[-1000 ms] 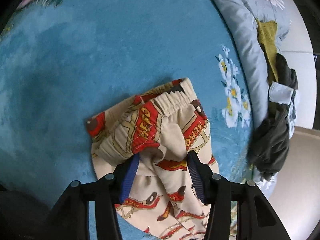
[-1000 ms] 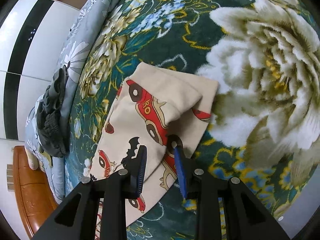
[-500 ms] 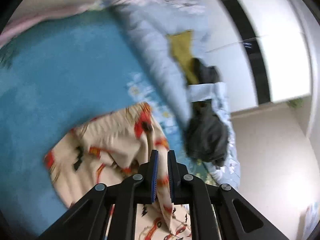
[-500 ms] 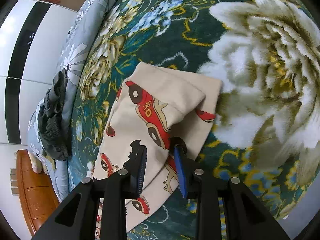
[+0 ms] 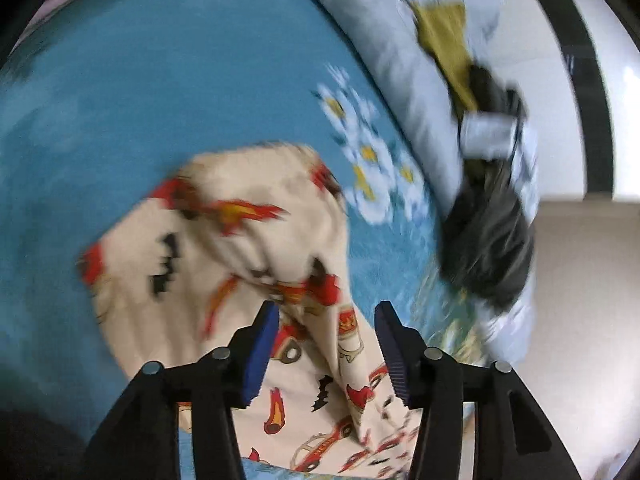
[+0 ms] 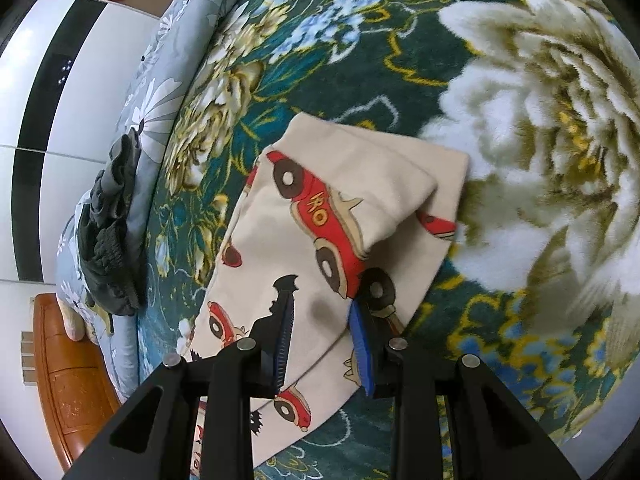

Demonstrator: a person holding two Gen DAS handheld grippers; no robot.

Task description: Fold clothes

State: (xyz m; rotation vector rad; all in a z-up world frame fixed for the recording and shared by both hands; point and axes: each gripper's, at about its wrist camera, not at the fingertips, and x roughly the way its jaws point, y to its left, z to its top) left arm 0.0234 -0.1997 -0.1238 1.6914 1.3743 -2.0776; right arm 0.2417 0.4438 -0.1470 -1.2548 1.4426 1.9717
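Cream children's pants (image 5: 248, 232) printed with red cars lie bunched on the blue part of the blanket (image 5: 160, 80); this view is motion-blurred. My left gripper (image 5: 326, 308) hovers over them, open, nothing pinched between its blue pads. In the right wrist view the other end of the pants (image 6: 328, 200) lies folded over on the dark green flowered blanket (image 6: 540, 160). My right gripper (image 6: 322, 296) rests low over that fold, open, with flat cloth showing between the fingers and the fold's edge beside the right finger (image 6: 360, 332).
A grey flowered duvet (image 5: 400, 40) runs along the bed's far side, carrying an olive garment (image 5: 444, 36) and a heap of dark clothes (image 5: 488, 240), (image 6: 108, 240). Beyond are a white wardrobe (image 6: 32, 80) and a wooden cabinet (image 6: 68, 380).
My left gripper was open over the waistband, shut on the cloth and lifted it, and now stands open again with the pants dropped in a new heap. The right gripper barely moved.
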